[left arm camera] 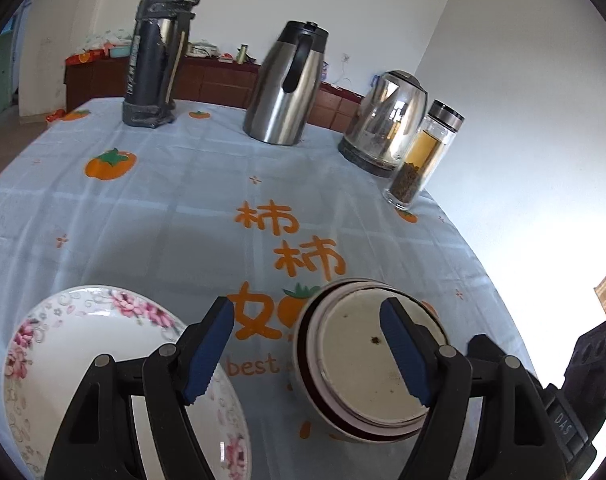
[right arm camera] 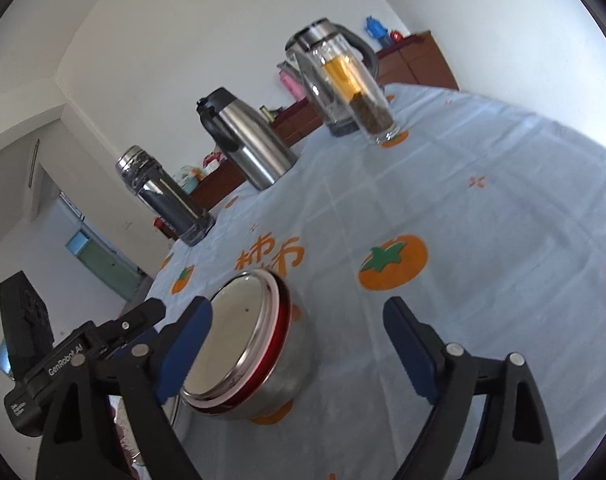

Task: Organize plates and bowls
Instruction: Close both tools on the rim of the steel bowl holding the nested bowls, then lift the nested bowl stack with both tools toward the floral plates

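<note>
A stack of nested steel bowls (left arm camera: 363, 364) with red and pink rims stands on the tablecloth; it also shows in the right wrist view (right arm camera: 255, 352). A white plate with pink flowers (left arm camera: 87, 356) lies to its left. My left gripper (left arm camera: 307, 352) is open and empty, above the cloth between plate and bowls, its right finger over the bowl's inside. My right gripper (right arm camera: 297, 350) is open and empty, its left finger beside the bowls' rim. The left gripper's body (right arm camera: 63, 364) shows at lower left in the right wrist view.
At the table's far side stand a tall dark flask (left arm camera: 161, 52), a steel jug (left arm camera: 285, 84), an electric kettle (left arm camera: 385, 120) and a glass tea bottle (left arm camera: 421, 156). The blue persimmon tablecloth (left arm camera: 163, 220) covers the table. A dark cabinet (left arm camera: 223, 80) stands behind.
</note>
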`<control>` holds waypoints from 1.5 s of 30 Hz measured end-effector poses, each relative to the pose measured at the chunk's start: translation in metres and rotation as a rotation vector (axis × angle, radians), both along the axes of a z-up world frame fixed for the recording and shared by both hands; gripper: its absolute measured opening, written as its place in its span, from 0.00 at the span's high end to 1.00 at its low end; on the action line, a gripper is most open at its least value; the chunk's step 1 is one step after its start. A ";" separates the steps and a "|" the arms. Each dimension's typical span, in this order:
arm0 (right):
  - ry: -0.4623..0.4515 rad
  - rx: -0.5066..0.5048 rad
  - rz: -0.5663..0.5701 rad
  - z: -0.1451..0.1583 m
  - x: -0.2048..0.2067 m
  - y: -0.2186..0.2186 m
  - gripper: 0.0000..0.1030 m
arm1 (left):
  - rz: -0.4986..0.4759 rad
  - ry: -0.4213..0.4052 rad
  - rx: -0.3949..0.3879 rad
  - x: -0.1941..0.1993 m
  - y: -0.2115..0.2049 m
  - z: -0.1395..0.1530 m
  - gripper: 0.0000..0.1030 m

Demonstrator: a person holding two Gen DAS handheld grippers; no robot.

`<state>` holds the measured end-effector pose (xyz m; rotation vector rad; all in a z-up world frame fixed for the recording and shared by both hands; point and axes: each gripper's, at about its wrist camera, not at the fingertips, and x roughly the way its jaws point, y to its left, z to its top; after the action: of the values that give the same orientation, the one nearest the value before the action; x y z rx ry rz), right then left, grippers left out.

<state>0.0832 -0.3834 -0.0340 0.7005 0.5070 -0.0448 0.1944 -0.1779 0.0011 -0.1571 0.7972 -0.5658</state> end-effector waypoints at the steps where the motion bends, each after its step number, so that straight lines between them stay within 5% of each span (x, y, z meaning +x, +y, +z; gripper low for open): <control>1: 0.001 -0.007 0.013 0.000 0.001 0.003 0.17 | -0.016 0.019 -0.019 0.002 -0.001 -0.001 0.25; 8: 0.057 -0.052 0.052 -0.005 0.012 0.013 0.38 | -0.029 0.086 -0.043 0.010 -0.007 -0.009 0.27; 12: 0.071 -0.028 0.069 -0.010 0.015 0.013 0.43 | -0.045 0.149 -0.041 0.014 -0.011 -0.019 0.48; 20: 0.078 -0.020 0.100 -0.012 0.020 0.016 0.44 | -0.003 0.187 0.022 0.019 -0.011 -0.033 0.72; 36: 0.084 -0.096 0.116 -0.010 0.022 0.029 0.57 | 0.039 0.028 0.222 0.000 -0.032 -0.035 0.73; 45: 0.085 -0.076 0.082 -0.011 0.015 0.022 0.63 | 0.010 0.013 0.218 -0.006 -0.037 -0.033 0.73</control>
<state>0.0979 -0.3618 -0.0445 0.6049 0.6116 -0.0171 0.1889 -0.2148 -0.0323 0.0360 0.8646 -0.4655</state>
